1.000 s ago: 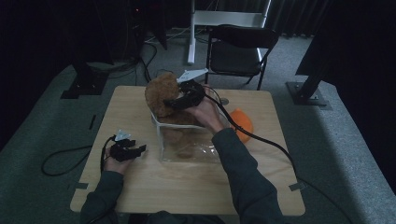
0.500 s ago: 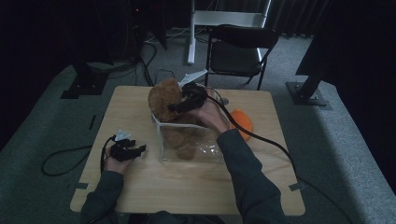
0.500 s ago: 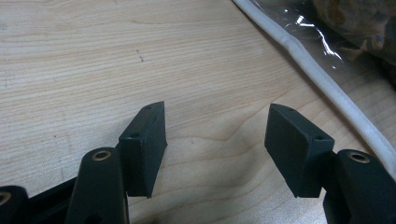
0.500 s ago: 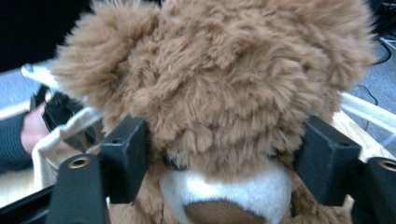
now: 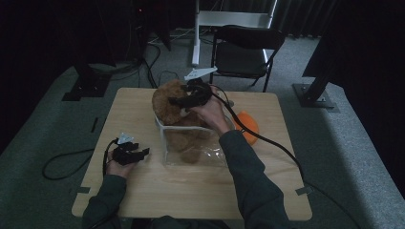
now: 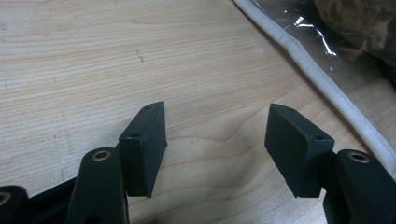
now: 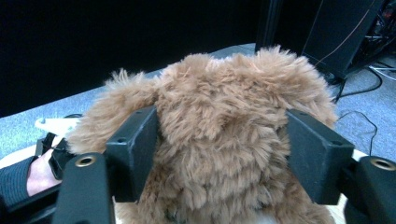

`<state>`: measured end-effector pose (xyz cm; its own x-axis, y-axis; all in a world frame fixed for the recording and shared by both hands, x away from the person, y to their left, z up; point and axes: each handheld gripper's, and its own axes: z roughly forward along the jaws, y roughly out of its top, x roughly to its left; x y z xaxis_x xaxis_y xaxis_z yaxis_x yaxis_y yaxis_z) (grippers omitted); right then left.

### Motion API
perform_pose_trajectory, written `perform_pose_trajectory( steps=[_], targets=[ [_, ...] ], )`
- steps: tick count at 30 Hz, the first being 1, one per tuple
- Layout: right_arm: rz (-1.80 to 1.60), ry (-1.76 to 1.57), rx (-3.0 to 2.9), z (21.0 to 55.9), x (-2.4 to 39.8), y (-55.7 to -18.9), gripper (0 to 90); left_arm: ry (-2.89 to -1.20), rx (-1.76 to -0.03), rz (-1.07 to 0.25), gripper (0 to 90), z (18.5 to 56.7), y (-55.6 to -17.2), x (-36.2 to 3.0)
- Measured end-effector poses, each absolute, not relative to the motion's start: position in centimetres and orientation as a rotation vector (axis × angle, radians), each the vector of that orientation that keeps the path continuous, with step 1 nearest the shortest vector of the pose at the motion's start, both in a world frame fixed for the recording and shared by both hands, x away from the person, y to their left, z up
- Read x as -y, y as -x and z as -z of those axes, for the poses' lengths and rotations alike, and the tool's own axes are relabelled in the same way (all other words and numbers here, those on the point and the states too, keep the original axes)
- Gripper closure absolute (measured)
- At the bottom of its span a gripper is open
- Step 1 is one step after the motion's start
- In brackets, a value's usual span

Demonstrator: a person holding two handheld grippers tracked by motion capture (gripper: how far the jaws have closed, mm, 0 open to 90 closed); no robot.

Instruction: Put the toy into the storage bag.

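wooden table (image 5: pixel 143 191) on grey carpet (image 5: pixel 43 124), dark room.

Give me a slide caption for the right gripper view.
Right tool closing around a brown plush toy's furry head.

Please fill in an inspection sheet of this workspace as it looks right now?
Surface: wooden table, bare on the near side.
Job's things: brown plush toy standing in a clear plastic bag with a white rim, its head above the opening.
Clutter: orange object to the right of the bag.
Grippers: right claw has just been closing, jaws against the sides of the toy's head; left claw open over bare wood beside the bag's rim.
Cables: black cable trails from the right claw across the table; another loops on the floor at left.
Surroundings: folding chair, grey carpet, dark curtains.
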<state>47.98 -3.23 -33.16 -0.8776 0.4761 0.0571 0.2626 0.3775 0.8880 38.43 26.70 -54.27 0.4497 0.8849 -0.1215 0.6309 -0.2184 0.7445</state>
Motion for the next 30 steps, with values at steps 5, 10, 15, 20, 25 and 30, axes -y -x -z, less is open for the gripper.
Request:
perform_pose_trajectory(
  steps=[5,10,15,20,25,30],
  targets=[
    [-1.435,-0.63,-2.466,33.3,2.4,-47.5,35.7,-1.948,-1.27,-0.428,39.2,54.3,-38.4,-26.7],
    [-1.292,-0.623,-2.543,34.5,2.0,-47.4,38.9,-1.948,-1.271,-0.429,39.2,54.3,-38.4,-26.7],
    [-1.238,-0.651,-2.587,34.5,2.2,-47.5,42.1,-1.947,-1.271,-0.429,39.2,54.3,-38.4,-26.7],
    [-1.173,-0.645,-2.62,34.9,2.6,-47.2,42.1,-1.948,-1.271,-0.43,39.2,54.3,-38.4,-26.7],
    [-1.185,-0.612,-2.578,34.5,2.7,-46.4,37.4,-1.947,-1.271,-0.427,39.2,54.3,-38.4,-26.7],
    [-1.191,-0.583,-2.542,34.0,3.1,-45.9,38.1,-1.948,-1.27,-0.427,39.2,54.3,-38.4,-26.7]
  ],
)
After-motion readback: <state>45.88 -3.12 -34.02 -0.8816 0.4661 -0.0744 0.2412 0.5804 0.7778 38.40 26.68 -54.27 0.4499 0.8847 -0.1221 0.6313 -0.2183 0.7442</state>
